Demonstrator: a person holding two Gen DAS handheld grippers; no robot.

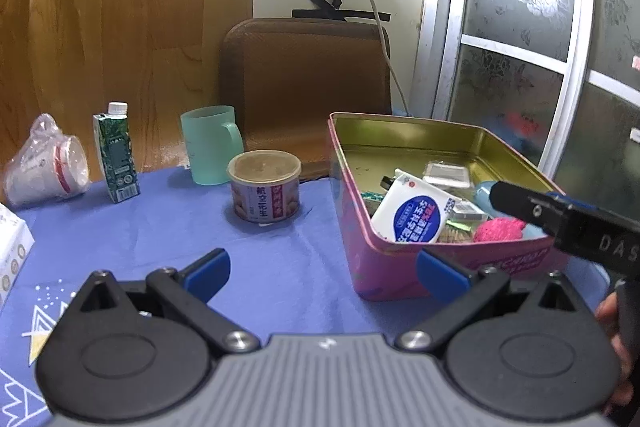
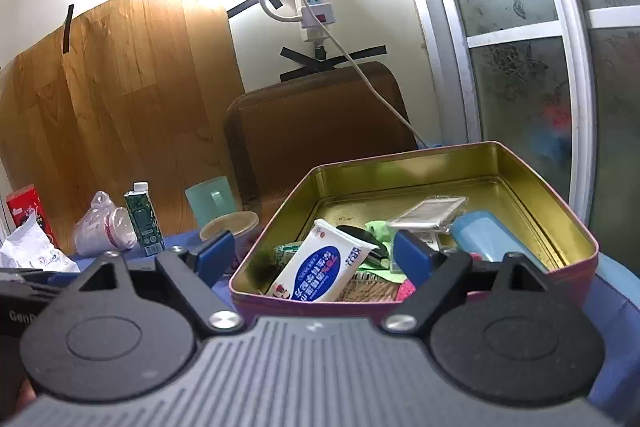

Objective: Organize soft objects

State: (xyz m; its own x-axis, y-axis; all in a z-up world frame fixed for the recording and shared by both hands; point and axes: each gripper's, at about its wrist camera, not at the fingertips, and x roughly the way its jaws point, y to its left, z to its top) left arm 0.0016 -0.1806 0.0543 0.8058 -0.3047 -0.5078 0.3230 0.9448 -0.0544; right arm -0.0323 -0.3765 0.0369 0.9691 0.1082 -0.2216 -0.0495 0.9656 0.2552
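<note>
A pink tin box (image 1: 372, 259) with a gold inside stands on the blue tablecloth; it also shows in the right wrist view (image 2: 576, 231). In it lie a white wet-wipe pack (image 1: 414, 213) (image 2: 324, 267), a pink fluffy ball (image 1: 498, 229), a light blue object (image 2: 484, 235) and other small packets. My left gripper (image 1: 322, 277) is open and empty, low over the cloth at the box's near left corner. My right gripper (image 2: 314, 255) is open and empty, above the box's near rim; its body shows in the left wrist view (image 1: 560, 215) over the box's right side.
On the cloth (image 1: 160, 235) left of the box stand a round tin can (image 1: 264, 185), a teal mug (image 1: 210, 143), a green carton (image 1: 116, 153) and a bagged paper cup (image 1: 48, 163). A white box (image 1: 10, 251) is at the left edge. A brown chair back (image 1: 308, 83) stands behind.
</note>
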